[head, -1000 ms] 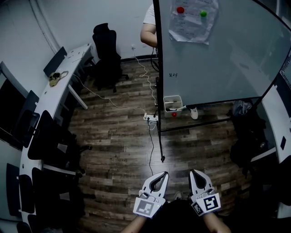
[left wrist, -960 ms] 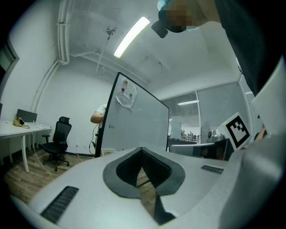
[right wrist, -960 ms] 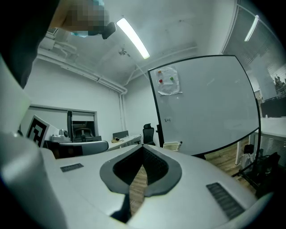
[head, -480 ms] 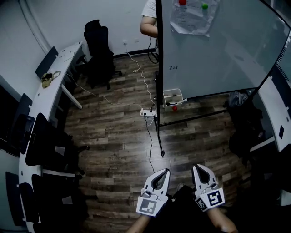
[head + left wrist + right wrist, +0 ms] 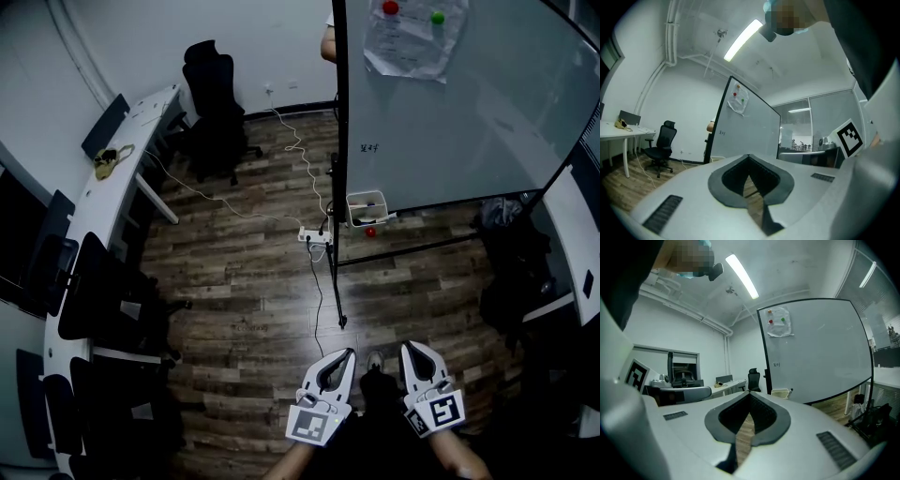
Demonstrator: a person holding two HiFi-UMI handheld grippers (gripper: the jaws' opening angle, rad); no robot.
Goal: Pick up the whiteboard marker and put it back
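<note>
The whiteboard [image 5: 469, 112] stands on its frame at the upper right. A white basket [image 5: 365, 209] hangs at its lower left corner, and a marker [image 5: 790, 391] pokes out of that basket in the right gripper view. My left gripper [image 5: 342, 355] and right gripper [image 5: 412, 348] are side by side at the bottom of the head view, far short of the board. Both are shut with nothing between the jaws. In the left gripper view, the left gripper [image 5: 749, 156] points toward the board's edge. The right gripper [image 5: 750, 394] points at the basket.
A power strip [image 5: 316, 238] with trailing cables lies on the wood floor by the board's foot [image 5: 343, 322]. A small red object [image 5: 370, 232] sits under the basket. A black office chair [image 5: 214, 94] and a curved white desk [image 5: 108, 187] are on the left. Dark bags [image 5: 511, 253] lie at the right.
The head view has shifted a little, so the board and basket sit slightly further right. The person behind the board is now mostly hidden. Both grippers stay shut and low.
</note>
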